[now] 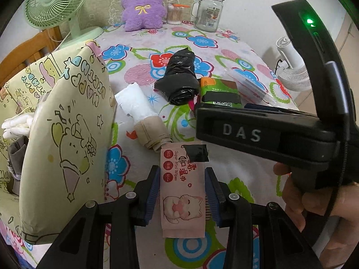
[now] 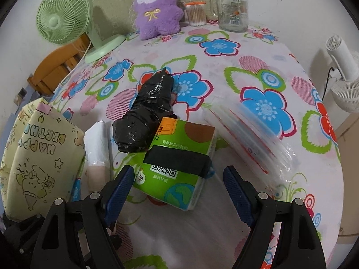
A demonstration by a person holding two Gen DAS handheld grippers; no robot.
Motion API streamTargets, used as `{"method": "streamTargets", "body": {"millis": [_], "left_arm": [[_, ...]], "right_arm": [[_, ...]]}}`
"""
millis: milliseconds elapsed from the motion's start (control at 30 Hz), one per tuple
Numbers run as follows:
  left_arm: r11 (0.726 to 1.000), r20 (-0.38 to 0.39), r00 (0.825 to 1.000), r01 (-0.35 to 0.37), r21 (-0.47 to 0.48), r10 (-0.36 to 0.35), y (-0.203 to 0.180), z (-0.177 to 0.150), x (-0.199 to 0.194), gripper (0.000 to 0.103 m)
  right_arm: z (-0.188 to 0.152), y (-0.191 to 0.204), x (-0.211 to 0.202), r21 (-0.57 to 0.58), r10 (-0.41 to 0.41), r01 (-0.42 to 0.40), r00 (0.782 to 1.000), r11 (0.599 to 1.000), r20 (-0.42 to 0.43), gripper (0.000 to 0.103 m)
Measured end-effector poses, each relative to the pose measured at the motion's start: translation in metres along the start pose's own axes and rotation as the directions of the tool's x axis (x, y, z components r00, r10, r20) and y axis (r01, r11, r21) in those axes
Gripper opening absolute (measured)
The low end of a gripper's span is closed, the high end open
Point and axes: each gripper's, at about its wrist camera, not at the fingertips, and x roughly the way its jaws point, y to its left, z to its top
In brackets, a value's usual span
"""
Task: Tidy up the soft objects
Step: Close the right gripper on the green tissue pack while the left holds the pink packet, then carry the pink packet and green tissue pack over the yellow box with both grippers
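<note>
My left gripper (image 1: 182, 198) is shut on a pink pack of mini wipes (image 1: 182, 192), held above the flowered tablecloth (image 1: 143, 53). Beside it on the left stands an open yellow gift bag (image 1: 65, 134). My right gripper (image 2: 178, 192) is open, low over a green tissue pack (image 2: 179, 157) that lies between and just beyond its fingers. Its body also crosses the left wrist view (image 1: 264, 132). A black plastic roll (image 2: 148, 112), a white packet (image 1: 134, 100), a beige rolled cloth (image 1: 152, 135) and a clear plastic sleeve (image 2: 251, 139) lie on the table.
At the back stand a purple plush toy (image 1: 142, 6), a cotton swab jar (image 1: 174, 14), a glass mug jar with green lid (image 1: 208, 11) and a green desk fan (image 1: 56, 2). A white fan (image 2: 343, 74) stands off the right edge. A wooden chair (image 2: 58, 67) is at left.
</note>
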Motion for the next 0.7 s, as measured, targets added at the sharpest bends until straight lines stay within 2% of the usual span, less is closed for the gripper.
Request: {"method": "streamTargets", "body": {"millis": [100,167,333,700], "left_arm": [[1.000,0.000,1.000,0.001,-0.002,-0.001,0.000,0.000,0.000,0.040],[1.000,0.000,1.000,0.001,-0.002,-0.001,0.000,0.000,0.000,0.040],[1.000,0.002,1.000,0.000,-0.001,0.000,0.000,0.000,-0.001,0.041],[1.000,0.038,0.999,-0.010,0.001,0.010,-0.003,0.002,-0.014,0.041]], "right_arm": [[0.000,0.002,0.001,-0.015,-0.010,0.010,1.000,1.000,-0.002,0.079],[0.000,0.005,0.001,-0.039,-0.030,0.030,1.000,0.999,-0.002,0.067],[0.000,0.005,0.000,-0.059,-0.036,0.036,0.999,0.998,0.005,0.060],[-0.005,-0.001,-0.024,-0.033,-0.045,0.047,0.998,0.998,0.050,0.058]]}}
